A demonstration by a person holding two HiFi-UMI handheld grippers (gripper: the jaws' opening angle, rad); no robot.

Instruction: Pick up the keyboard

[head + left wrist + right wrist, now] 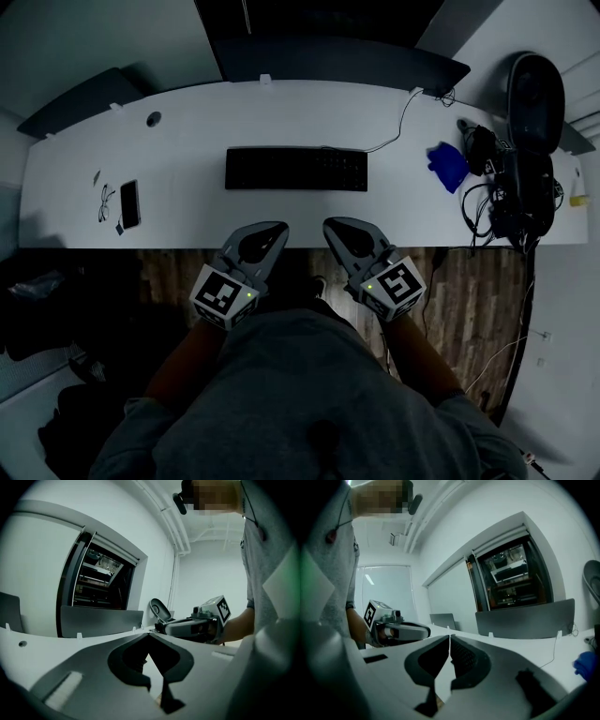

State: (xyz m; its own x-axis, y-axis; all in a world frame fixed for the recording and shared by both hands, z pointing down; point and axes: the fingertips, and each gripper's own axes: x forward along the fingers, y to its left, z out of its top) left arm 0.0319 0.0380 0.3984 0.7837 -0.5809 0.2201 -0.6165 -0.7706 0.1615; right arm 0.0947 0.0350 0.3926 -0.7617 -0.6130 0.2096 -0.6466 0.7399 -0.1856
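The black keyboard (295,169) lies flat at the middle of the white desk (394,216), with nothing touching it; at the desk's near edge the left gripper (277,229) and right gripper (331,226) hang side by side, tips pointing toward the keyboard but short of it; each has its jaws clenched together on nothing; left of the keyboard lies a dark phone (129,203); to its right a crumpled blue cloth (447,166), then tangled black cables (497,202).

White desk (394,208) — black keyboard (295,169) centre, phone (129,203) left, blue cloth (447,166) right.
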